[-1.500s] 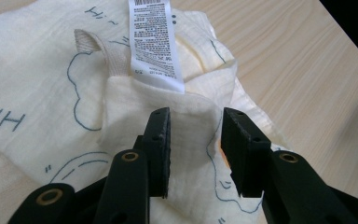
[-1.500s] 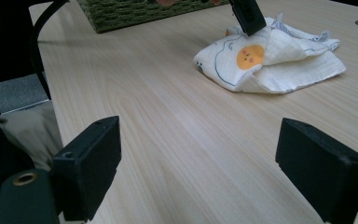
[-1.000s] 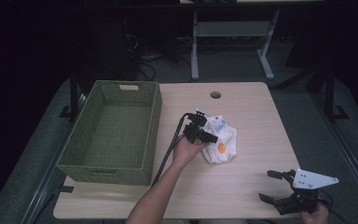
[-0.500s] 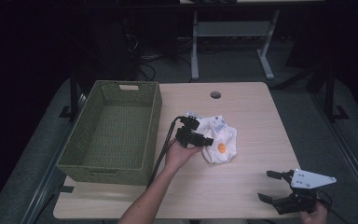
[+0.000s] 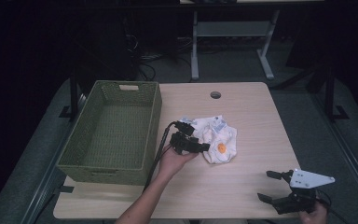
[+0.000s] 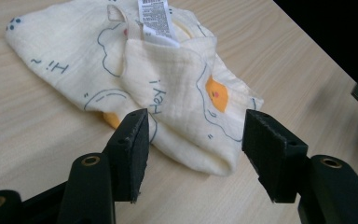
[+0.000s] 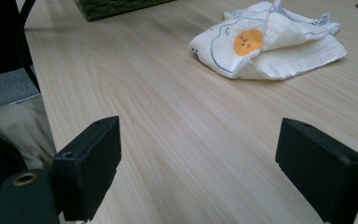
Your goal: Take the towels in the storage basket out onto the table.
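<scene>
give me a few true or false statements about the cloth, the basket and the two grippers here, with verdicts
1. The cloth lies crumpled on the table. True.
2. The basket has the cloth inside it. False: the basket holds nothing, and the cloth lies on the table to its right.
3. The left gripper is clamped shut on the cloth. False: its jaws have just been opening and stand apart around the cloth's near edge, not pressing it.
4. The right gripper is open, near the table's front right corner. True.
5. The cloth is plain white. False: it has egg drawings and the word "Hey!".

High view looks down from above; both gripper views, low and close, share the cloth (image 6: 177, 88)
</scene>
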A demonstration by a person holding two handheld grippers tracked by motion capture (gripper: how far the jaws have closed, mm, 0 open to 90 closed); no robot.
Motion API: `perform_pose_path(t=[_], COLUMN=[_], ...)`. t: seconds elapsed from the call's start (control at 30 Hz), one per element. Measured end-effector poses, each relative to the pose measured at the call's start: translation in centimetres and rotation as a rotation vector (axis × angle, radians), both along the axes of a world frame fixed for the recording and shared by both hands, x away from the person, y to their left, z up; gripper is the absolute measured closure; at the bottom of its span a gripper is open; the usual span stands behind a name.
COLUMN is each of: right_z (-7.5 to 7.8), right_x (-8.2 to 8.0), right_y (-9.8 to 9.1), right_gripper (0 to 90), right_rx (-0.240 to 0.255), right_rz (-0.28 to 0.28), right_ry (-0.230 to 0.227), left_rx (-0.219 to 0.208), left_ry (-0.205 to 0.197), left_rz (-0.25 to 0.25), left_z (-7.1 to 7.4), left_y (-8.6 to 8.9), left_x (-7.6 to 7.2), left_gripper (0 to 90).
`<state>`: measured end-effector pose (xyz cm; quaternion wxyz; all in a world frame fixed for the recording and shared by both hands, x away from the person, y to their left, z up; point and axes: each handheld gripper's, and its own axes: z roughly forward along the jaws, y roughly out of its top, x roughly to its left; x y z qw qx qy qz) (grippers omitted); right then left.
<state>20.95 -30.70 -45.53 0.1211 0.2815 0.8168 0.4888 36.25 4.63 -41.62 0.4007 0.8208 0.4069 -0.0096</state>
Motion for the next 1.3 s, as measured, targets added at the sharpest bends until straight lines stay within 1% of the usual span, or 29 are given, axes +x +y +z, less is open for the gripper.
perform_pose_path(t=[0.03,0.07,0.17,0.23,0.3,0.37,0.4,0.43,0.53,0.57,0.63,0.67,0.73,0.8,0.83,0.87,0.97,1.0,1.03,1.1,1.2,1.27,1.3], right_z=[0.0,0.0,0.0,0.0,0.0,0.0,0.0,0.0,-0.1,-0.1,-0.1,-0.1,-0.1,-0.1,-0.1,-0.1,-0.2,-0.2,-0.2,-0.2,-0.2,-0.2,-0.2], right_x=[0.0,0.0,0.0,0.0,0.0,0.0,0.0,0.0,0.0,0.0,0.0,0.0,0.0,0.0,0.0,0.0,0.0,0.0,0.0,0.0,0.0,0.0,0.1], right_y=[0.0,0.0,0.0,0.0,0.0,0.1,0.1,0.1,0.1,0.1,0.1,0.1,0.1,0.2,0.2,0.2,0.2,0.2,0.2,0.2,0.2,0.2,0.2], right_gripper=[13.8,13.8,13.8,13.8,13.8,13.8,13.8,13.8,13.8,13.8,13.8,13.8,13.8,13.8,13.8,13.8,13.8,13.8,13.8,13.8,13.8,13.8,13.8], right_rx=[0.0,0.0,-0.001,-0.003,-0.003,-0.004,-0.005,-0.008,-0.007,-0.007,-0.01,-0.01,-0.012,-0.014,-0.014,-0.014,-0.015,-0.015,-0.015,-0.017,-0.017,-0.018,-0.019], right_rz=[0.0,-0.001,0.001,0.001,0.0,-0.001,-0.002,0.0,-0.003,-0.003,-0.004,-0.004,-0.005,-0.005,-0.004,-0.004,-0.005,-0.006,-0.006,-0.007,-0.008,-0.009,-0.009], right_ry=[0.0,0.0,0.0,0.0,0.0,0.0,0.001,0.0,0.002,0.0,0.0,0.0,0.0,0.001,0.0,0.0,0.002,0.002,0.006,0.006,0.008,0.01,0.009], left_rx=[0.005,0.001,-0.001,-0.015,-0.006,-0.012,-0.006,0.011,-0.002,0.001,0.009,0.001,0.005,-0.005,0.005,-0.001,0.008,0.003,0.007,0.02,0.014,0.009,0.018], left_ry=[-0.007,-0.008,-0.016,-0.014,-0.026,-0.026,-0.029,-0.034,-0.032,-0.034,-0.039,-0.039,-0.043,-0.046,-0.049,-0.049,-0.064,-0.061,-0.059,-0.07,-0.069,-0.079,-0.079], left_rz=[-0.002,0.002,-0.008,-0.005,-0.005,-0.007,-0.008,-0.014,-0.016,-0.013,-0.024,-0.019,-0.024,-0.019,-0.026,-0.022,-0.035,-0.036,-0.042,-0.037,-0.038,-0.038,-0.047], left_z=[0.0,0.0,-0.1,-0.1,-0.3,-0.4,-0.5,-0.5,-0.8,-0.8,-1.0,-1.0,-1.1,-1.1,-1.2,-1.2,-1.2,-1.3,-1.3,-1.5,-1.8,-1.9,-1.9], left_y=[0.1,0.2,0.6,0.8,1.1,1.4,1.4,1.5,1.7,1.7,1.8,1.9,2.2,2.5,2.6,2.7,2.9,3.0,3.2,3.4,4.0,4.2,4.2], left_x=[-0.1,-0.2,-0.6,-0.9,-1.2,-1.5,-1.6,-1.6,-1.9,-2.1,-2.4,-2.6,-2.9,-3.2,-3.2,-3.4,-4.0,-4.1,-4.1,-4.5,-5.0,-5.4,-5.5], left_gripper=[40.4,39.9,39.3,39.0,38.8,38.3,38.0,37.6,37.2,36.9,36.2,36.2,36.1,35.6,35.6,35.6,35.4,35.2,35.2,34.4,34.4,34.4,34.4])
